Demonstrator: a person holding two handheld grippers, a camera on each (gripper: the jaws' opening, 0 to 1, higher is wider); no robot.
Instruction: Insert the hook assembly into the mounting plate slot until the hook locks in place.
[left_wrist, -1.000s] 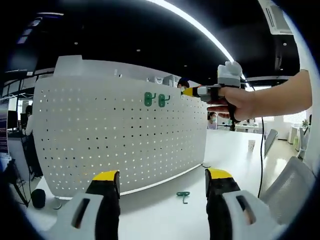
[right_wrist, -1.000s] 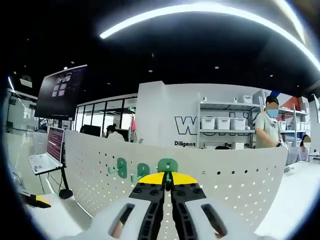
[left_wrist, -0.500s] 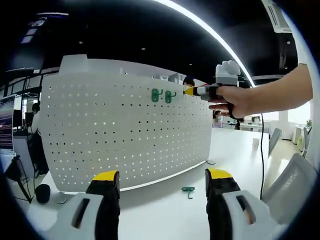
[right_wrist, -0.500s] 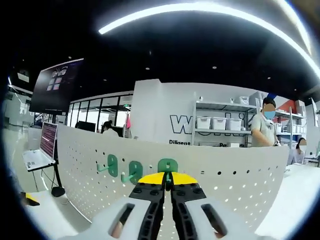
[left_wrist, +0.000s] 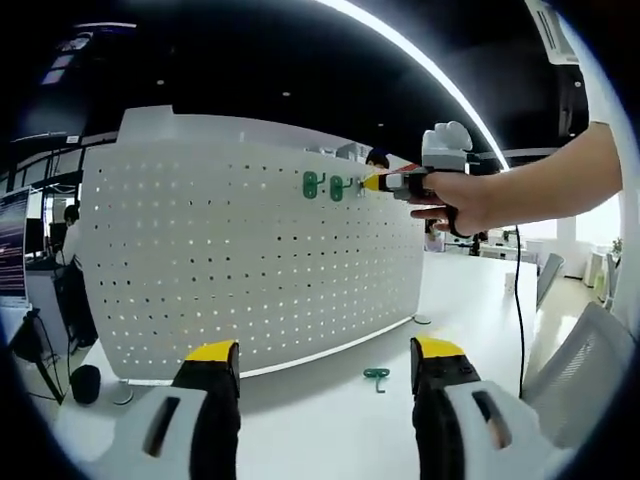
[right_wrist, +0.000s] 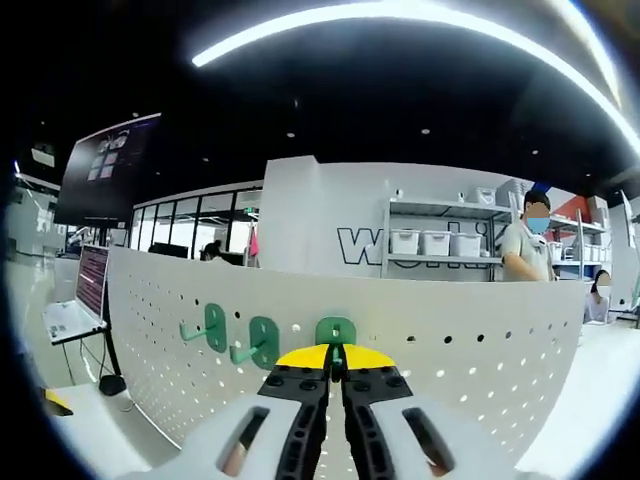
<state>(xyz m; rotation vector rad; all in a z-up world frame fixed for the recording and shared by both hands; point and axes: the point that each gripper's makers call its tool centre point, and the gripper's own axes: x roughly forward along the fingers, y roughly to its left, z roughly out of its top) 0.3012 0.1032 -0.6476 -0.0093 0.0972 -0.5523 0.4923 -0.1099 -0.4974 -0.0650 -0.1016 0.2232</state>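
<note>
A white perforated mounting plate (left_wrist: 250, 260) stands upright on the table. Two green hooks (left_wrist: 322, 186) hang near its top edge. My right gripper (left_wrist: 372, 182), held by a person's hand, presses a third green hook against the plate just right of them. In the right gripper view, that gripper (right_wrist: 336, 357) is shut on the green hook (right_wrist: 336, 331), whose back plate sits against the plate (right_wrist: 480, 350); two mounted hooks (right_wrist: 240, 338) are to its left. My left gripper (left_wrist: 325, 365) is open, low over the table, holding nothing. A loose green hook (left_wrist: 376, 377) lies on the table.
The white table (left_wrist: 330, 430) runs along the plate's foot. A laptop (right_wrist: 75, 305) sits at the left behind the plate. A person (right_wrist: 527, 262) stands by shelves (right_wrist: 440, 245) with bins at the back. A chair (left_wrist: 590, 370) is at the right.
The right gripper view has shifted so the two mounted hooks sit farther left of the held hook. The left gripper view has barely moved in the last half second.
</note>
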